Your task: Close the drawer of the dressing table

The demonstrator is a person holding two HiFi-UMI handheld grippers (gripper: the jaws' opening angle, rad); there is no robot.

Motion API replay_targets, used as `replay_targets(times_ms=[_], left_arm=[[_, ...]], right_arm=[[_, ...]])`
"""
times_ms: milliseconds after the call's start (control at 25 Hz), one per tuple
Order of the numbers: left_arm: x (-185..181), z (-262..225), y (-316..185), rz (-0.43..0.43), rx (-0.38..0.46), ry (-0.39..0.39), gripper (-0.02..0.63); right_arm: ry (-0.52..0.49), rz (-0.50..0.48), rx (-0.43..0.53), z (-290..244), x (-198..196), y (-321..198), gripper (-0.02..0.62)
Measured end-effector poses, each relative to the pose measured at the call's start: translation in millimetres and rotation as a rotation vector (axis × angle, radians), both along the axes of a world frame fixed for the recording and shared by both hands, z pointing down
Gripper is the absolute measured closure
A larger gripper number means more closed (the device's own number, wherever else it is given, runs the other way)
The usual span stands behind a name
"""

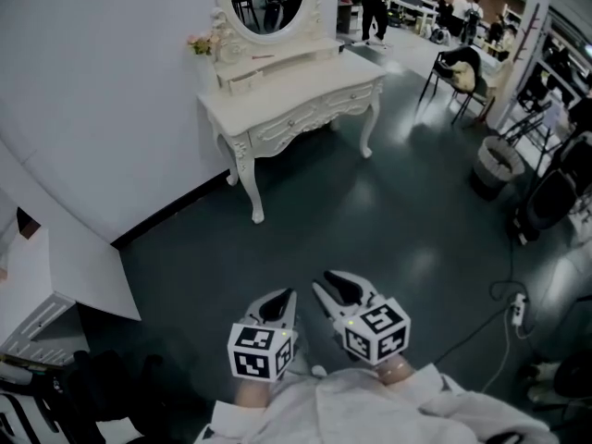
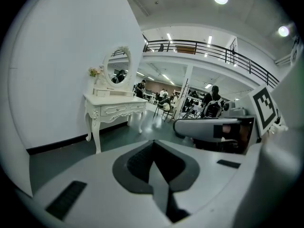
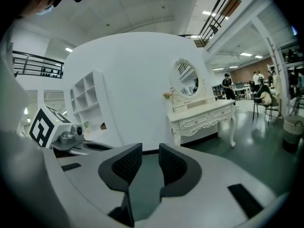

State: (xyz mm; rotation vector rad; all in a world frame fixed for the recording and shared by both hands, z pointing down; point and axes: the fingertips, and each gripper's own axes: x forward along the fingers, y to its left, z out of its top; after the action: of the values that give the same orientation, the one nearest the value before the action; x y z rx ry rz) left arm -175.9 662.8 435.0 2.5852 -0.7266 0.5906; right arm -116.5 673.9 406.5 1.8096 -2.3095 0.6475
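Note:
The white dressing table (image 1: 296, 100) with an oval mirror (image 1: 268, 3) stands against the wall, far ahead of me across dark floor. A small drawer (image 1: 242, 80) under the mirror seems to stick out slightly; the front drawers (image 1: 319, 109) look flush. The table also shows in the left gripper view (image 2: 116, 109) and the right gripper view (image 3: 204, 120), still distant. My left gripper (image 1: 285, 296) (image 2: 153, 151) is shut with nothing in it. My right gripper (image 1: 326, 281) (image 3: 150, 163) is open and empty. Both are held close to my body, side by side.
A white shelf unit (image 1: 55, 276) stands at near left. At the right are a chair (image 1: 458, 72), a round bin (image 1: 499, 165), and a cable with a power strip (image 1: 518, 308) on the floor. People stand far behind the table.

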Motion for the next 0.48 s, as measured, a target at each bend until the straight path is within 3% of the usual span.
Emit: replay_targets(times_ms=[480], left_arm=[[20.8,-2.5,-130.0,0.027,0.009,0.001,0.600]], right_arm=[[0.021,0.021,-0.011,7.2,23.5,-122.7,0.503]])
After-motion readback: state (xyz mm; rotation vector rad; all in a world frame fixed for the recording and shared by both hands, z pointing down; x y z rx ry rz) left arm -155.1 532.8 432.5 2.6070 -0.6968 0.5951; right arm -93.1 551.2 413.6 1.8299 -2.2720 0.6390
